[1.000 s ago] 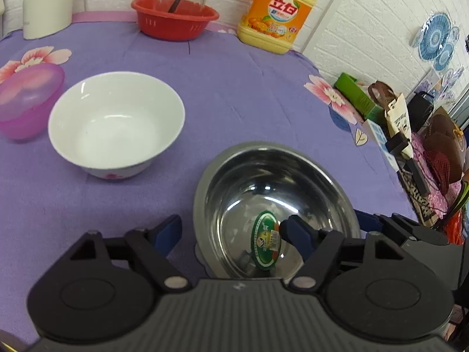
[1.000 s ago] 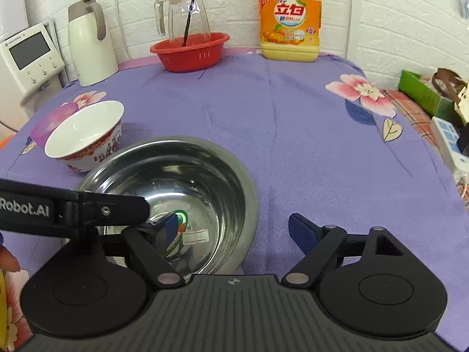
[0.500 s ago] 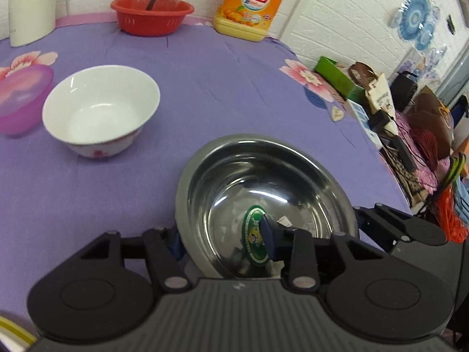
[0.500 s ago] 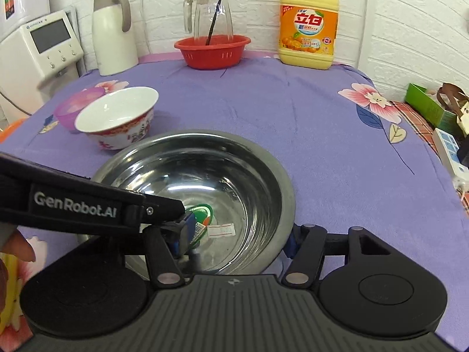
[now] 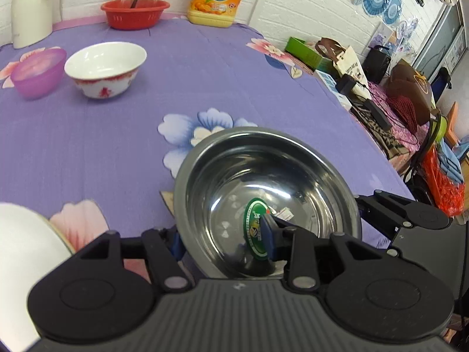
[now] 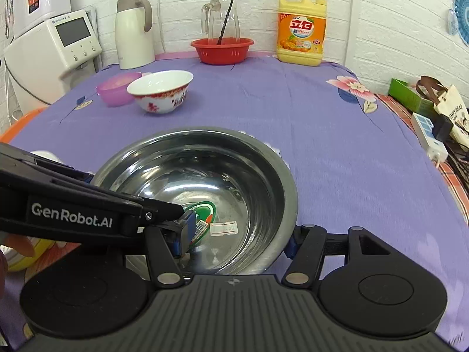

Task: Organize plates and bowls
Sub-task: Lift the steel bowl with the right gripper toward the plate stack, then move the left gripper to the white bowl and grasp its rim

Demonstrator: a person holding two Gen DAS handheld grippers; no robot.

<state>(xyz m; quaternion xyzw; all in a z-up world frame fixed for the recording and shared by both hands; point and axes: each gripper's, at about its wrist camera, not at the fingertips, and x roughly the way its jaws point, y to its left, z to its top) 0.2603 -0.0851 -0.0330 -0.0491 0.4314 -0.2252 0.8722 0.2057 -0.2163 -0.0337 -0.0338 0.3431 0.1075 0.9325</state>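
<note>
A steel bowl (image 5: 263, 176) with a green sticker inside is held above the purple tablecloth. My left gripper (image 5: 222, 237) is shut on its left rim, one finger inside and one outside. My right gripper (image 6: 237, 234) is shut on its right rim (image 6: 288, 205) in the same way. The steel bowl also fills the middle of the right wrist view (image 6: 205, 182). A white bowl with red pattern (image 5: 105, 69) (image 6: 161, 91) and a pink plastic bowl (image 5: 38, 72) (image 6: 117, 88) stand side by side farther back on the left.
A red basket (image 6: 222, 50) with a glass jug, a yellow detergent bottle (image 6: 302, 29) and a white thermos (image 6: 133, 32) stand along the back wall. A white dish (image 5: 20, 252) lies at the near left. The table's right edge (image 6: 410, 146) borders clutter and bags.
Both grippers closed on the steel bowl's rim and lifted it. The bowl has moved toward the near edge, away from the white bowl, uncovering flower prints on the cloth.
</note>
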